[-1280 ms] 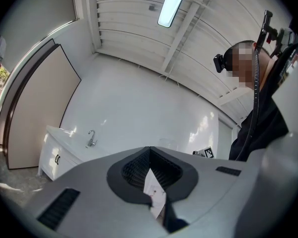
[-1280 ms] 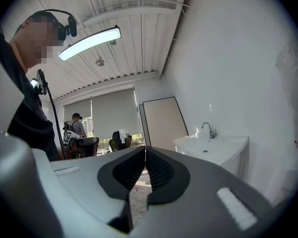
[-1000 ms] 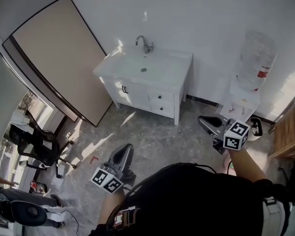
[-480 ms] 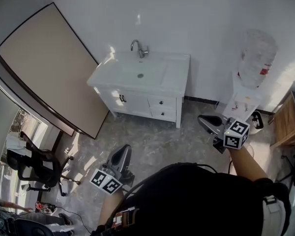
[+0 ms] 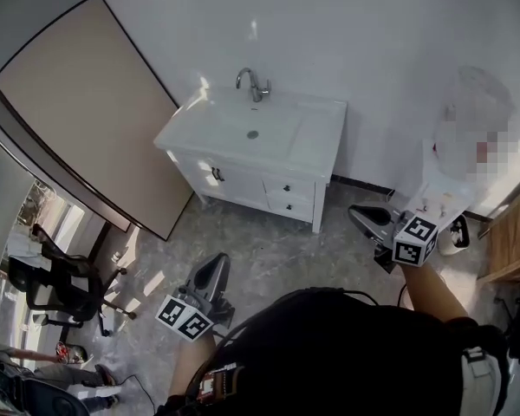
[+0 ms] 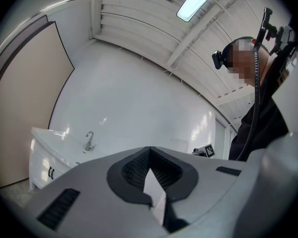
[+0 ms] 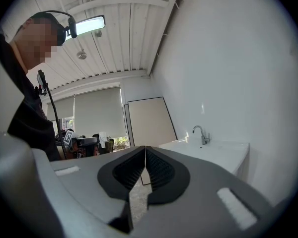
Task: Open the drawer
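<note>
A white sink cabinet (image 5: 243, 185) stands against the far wall, with a chrome faucet (image 5: 253, 83) on top. Its front has a door with dark handles on the left. On the right are an upper drawer (image 5: 292, 188) and a lower drawer (image 5: 288, 206), both closed, each with a small dark knob. My left gripper (image 5: 220, 261) is shut and empty, out over the floor well short of the cabinet. My right gripper (image 5: 354, 212) is also shut and empty, to the right of the cabinet. From the left gripper (image 6: 150, 148) the cabinet (image 6: 42, 155) shows at the lower left. The right gripper (image 7: 145, 147) sees the cabinet (image 7: 216, 150) at its right.
A big beige board (image 5: 78, 111) leans on the wall left of the cabinet. A water dispenser (image 5: 433, 193) stands at the right, with wooden furniture (image 5: 511, 250) beyond it. An office chair (image 5: 56, 284) and a person (image 5: 35, 375) are at the lower left. The floor (image 5: 269, 250) is mottled grey.
The cabinet looks slightly larger and nearer than a second ago. Both grippers hold the same pose in the head view and stay shut.
</note>
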